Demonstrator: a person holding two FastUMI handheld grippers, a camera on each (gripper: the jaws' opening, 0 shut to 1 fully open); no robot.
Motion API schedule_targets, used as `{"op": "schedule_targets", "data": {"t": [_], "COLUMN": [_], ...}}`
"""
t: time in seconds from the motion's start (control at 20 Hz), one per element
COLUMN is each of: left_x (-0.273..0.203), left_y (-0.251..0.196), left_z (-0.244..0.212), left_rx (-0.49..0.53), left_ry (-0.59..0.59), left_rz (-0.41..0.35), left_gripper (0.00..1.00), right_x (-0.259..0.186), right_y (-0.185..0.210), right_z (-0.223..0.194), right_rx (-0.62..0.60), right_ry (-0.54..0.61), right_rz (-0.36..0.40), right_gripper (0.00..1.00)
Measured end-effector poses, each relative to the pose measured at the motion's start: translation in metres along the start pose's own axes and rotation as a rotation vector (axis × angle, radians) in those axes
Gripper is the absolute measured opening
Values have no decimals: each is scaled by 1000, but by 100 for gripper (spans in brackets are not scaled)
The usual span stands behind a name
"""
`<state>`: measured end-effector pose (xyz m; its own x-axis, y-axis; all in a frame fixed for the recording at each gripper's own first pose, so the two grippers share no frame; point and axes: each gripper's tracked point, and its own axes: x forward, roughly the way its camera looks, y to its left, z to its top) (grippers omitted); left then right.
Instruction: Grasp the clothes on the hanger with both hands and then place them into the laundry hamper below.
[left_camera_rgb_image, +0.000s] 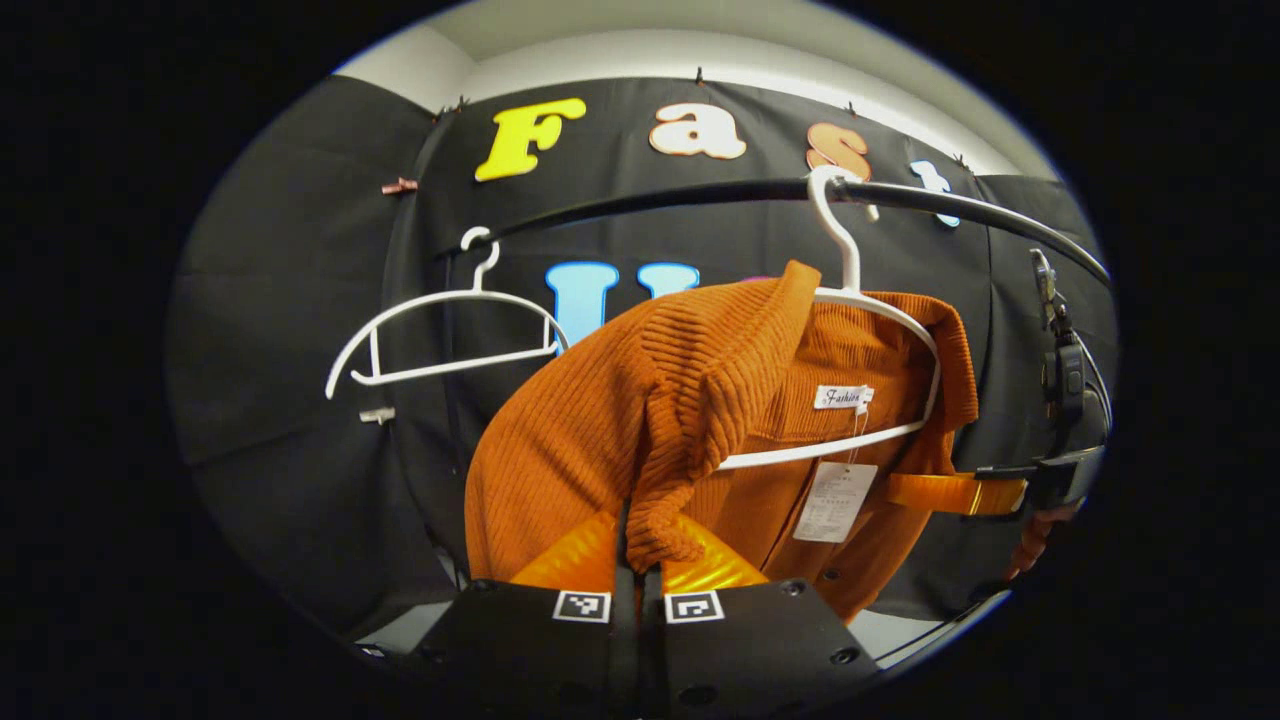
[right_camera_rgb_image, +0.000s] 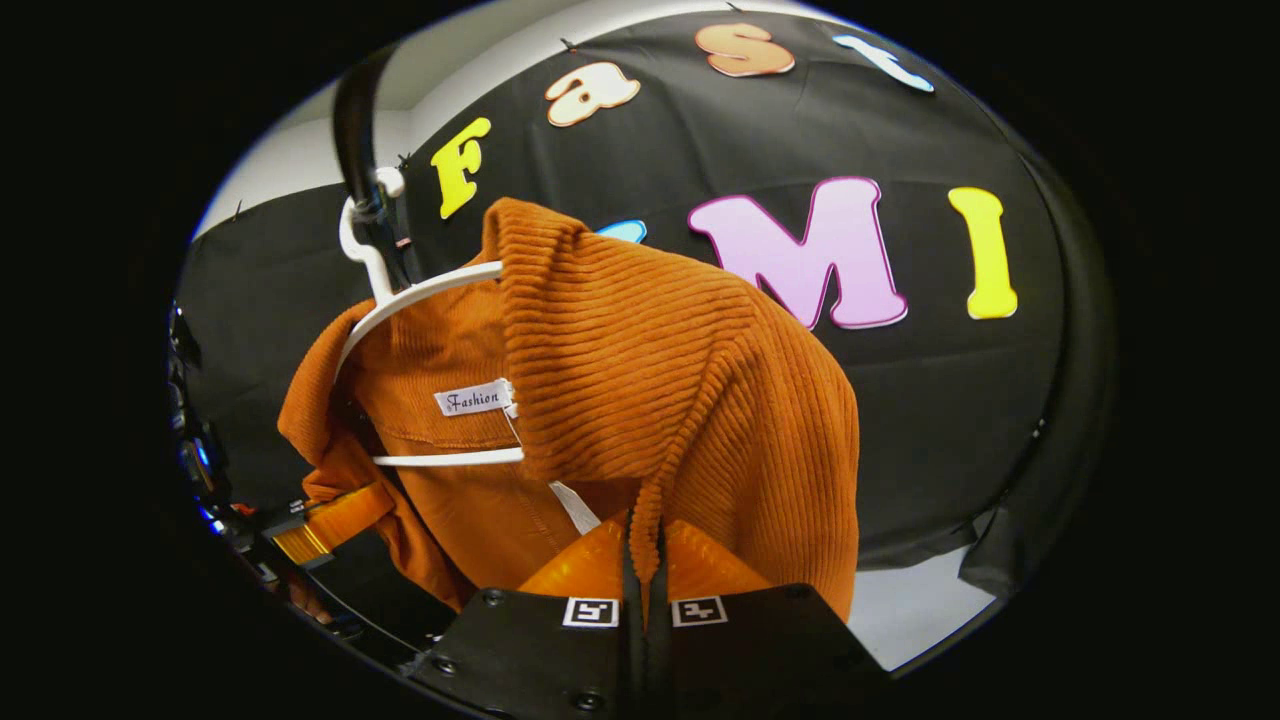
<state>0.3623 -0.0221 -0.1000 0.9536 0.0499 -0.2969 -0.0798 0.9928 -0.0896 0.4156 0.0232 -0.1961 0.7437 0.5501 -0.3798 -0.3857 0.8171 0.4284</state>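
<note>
Left gripper view: both grippers pinching sweater (left_camera_rgb_image: 600, 430).

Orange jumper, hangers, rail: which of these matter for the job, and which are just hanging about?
Part of the job:
- orange jumper, pinched by both tongs
- its white hanger
- left tongs
- right tongs

Just there:
- empty white hanger
- black rail that carries both hangers
- paper tag on the jumper

Orange ribbed sweater (left_camera_rgb_image: 600, 420), white hanger (left_camera_rgb_image: 880, 300)
</note>
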Motion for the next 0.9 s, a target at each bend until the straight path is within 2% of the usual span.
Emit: {"op": "schedule_targets", "data": {"t": [0.15,0.25,0.35,0.45,0.65,0.75,0.9], "left_x": [-8,-14,-19,-21,-27,-24,-19], "left_y": [-1,-8,-6,2,19,31,44], "left_z": [3,7,23,40,64,69,64], "left_rx": [-9,-17,-3,-5,-33,-42,-75], "left_ry": [48,82,67,28,-21,-32,-28], "left_rz": [-40,-95,-112,-96,-77,-57,-29], "left_gripper": [6,6,5,5,5,7,5], "right_x": [-5,-13,-20,-26,-35,-35,-25], "right_y": [-7,-13,-15,-32,-62,-75,-91], "right_z": [2,16,37,60,99,100,88], "right_rx": [39,31,22,-38,-59,-73,-45], "right_ry": [68,59,17,-41,-167,-177,-162], "right_rz": [25,23,16,-35,-151,-191,-218], "right_gripper": [5,5,5,5,5,5,5]}}
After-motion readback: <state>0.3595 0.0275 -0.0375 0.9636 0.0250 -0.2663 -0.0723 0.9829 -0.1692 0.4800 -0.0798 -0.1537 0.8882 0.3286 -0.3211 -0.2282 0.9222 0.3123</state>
